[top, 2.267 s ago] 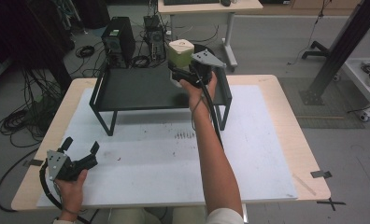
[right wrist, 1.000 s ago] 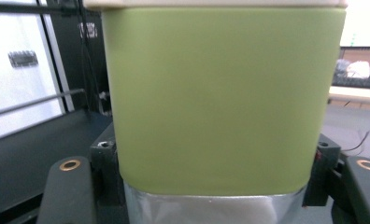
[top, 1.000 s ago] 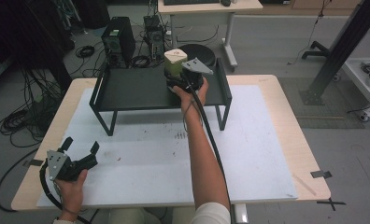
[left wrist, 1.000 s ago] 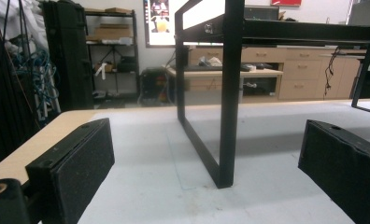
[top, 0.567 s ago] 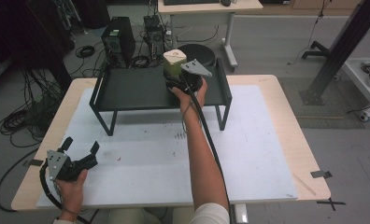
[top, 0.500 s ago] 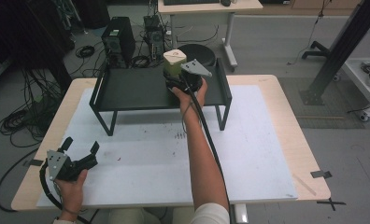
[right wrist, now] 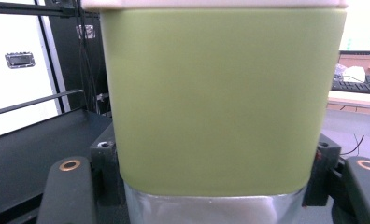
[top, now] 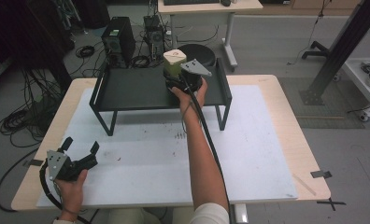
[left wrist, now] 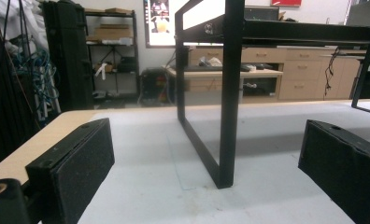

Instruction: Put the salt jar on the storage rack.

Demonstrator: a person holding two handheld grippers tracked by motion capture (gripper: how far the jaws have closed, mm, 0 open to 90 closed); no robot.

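A green container with a white lid (top: 174, 62) and a silver base is at the back right of the black raised tray (top: 136, 91). My right gripper (top: 173, 80) is shut on the lower part of the container. In the right gripper view the green wall (right wrist: 220, 102) is close up between the two jaws; I cannot tell whether its base rests on the tray. My left gripper (top: 81, 146) is held low at the table's front left corner, open and holding nothing. In the left gripper view the pads (left wrist: 75, 170) stand wide apart, facing a tray leg (left wrist: 230, 93).
The tray stands on thin black legs (top: 112, 122) over a white mat (top: 248, 140) that covers the wooden table. Behind the table are a computer tower (top: 117, 39), cables on the floor and a round black bin (top: 199, 50).
Since the earliest frame my right gripper has carried the container a little left and lower over the tray. In the last second nothing has moved. The left gripper has stayed put.
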